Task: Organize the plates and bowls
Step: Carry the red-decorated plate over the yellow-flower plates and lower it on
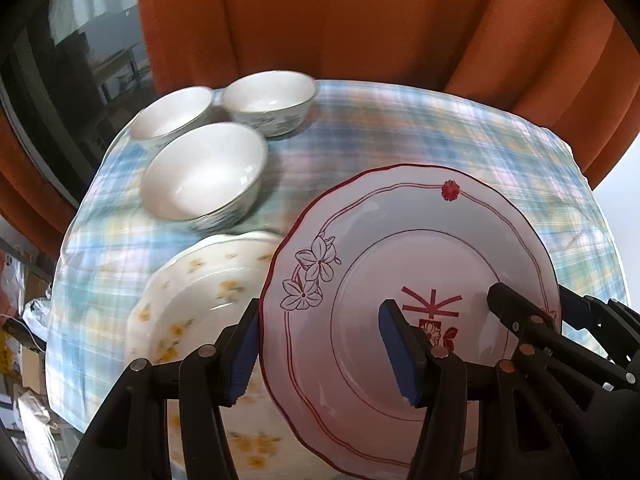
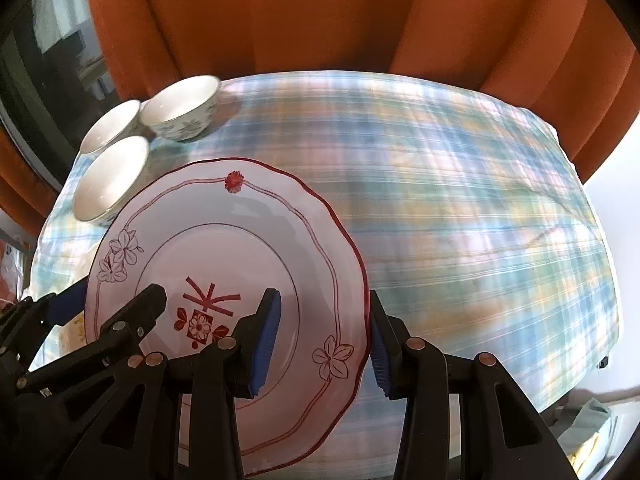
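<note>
**Two hand-held grippers carry one red-patterned plate above the bench**

We begin at the left hand-held gripper [image 1: 326,344]. Its two blue pads straddle the left rim of the red-patterned plate [image 1: 400,240], one pad under the outer edge and one over the plate's face, so we judge it clamped on that rim. The right hand-held gripper [image 2: 326,342] does the same on the opposite rim. The plate hangs between the two, each gripper holding its own side, and each shows at the far edge of the other's picture.

The plate appears lifted clear of the checked cloth covering the bench [image 2: 480,200], tilted with its far edge higher. Being round, it has no long axis; what matters is the line from one gripper to the other across it, which must stay level.

The relation the coming move turns on, as we judge it: a yellow-flowered plate [image 1: 208,280] lies on the cloth just beside and below the held plate's left edge, partly overlapped by it. If the plates are to be stacked, the target lies to the left, nearer the left gripper.

Beyond that, three white bowls [image 1: 204,176] stand grouped at the far left of the bench, touching or nearly so. An orange curtain [image 1: 360,20] hangs behind.

The left view shows the yellow-flowered plate plainly; in the right view the held plate hides almost all of it. The right view instead shows the wide bare stretch of cloth to the right.
</note>
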A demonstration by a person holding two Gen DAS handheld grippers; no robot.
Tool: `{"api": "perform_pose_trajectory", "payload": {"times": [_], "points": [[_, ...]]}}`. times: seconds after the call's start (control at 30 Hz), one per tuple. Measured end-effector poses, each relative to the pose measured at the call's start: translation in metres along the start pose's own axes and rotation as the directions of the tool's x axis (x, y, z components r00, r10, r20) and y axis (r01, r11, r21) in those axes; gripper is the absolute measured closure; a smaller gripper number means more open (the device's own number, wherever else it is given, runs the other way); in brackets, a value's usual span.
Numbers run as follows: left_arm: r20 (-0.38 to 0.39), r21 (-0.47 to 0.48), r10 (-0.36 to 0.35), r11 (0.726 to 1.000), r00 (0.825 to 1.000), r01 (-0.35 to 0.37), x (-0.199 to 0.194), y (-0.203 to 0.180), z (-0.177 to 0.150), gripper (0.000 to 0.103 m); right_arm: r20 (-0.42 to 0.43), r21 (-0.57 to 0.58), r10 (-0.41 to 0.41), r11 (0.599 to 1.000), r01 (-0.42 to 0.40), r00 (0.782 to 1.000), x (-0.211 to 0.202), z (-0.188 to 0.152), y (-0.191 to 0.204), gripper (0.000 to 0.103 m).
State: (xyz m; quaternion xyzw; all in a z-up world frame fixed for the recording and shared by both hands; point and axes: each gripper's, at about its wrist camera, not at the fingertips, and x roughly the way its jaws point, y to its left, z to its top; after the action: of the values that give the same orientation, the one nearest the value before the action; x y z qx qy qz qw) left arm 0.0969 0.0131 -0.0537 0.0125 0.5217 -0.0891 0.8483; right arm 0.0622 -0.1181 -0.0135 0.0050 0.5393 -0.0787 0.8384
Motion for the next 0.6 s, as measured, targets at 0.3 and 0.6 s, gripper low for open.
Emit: {"api": "perform_pose_trajectory", "payload": {"times": [0.3, 0.6], "points": [[-0.038, -0.042, -0.007, 0.999, 0.999, 0.005, 0.008, 0.054, -0.020, 0.045, -0.038, -0.044, -0.010, 0.999, 0.008, 0.999, 0.009, -0.015, 0.068, 0.057], [-0.095, -0.074, -0.036, 0.997, 0.995, 0.029, 0.025, 0.076, -0.028, 0.045, -0.107, -0.083, -0.039, 0.996, 0.030, 0.994, 0.025, -0.016, 0.094, 0.057]]}}
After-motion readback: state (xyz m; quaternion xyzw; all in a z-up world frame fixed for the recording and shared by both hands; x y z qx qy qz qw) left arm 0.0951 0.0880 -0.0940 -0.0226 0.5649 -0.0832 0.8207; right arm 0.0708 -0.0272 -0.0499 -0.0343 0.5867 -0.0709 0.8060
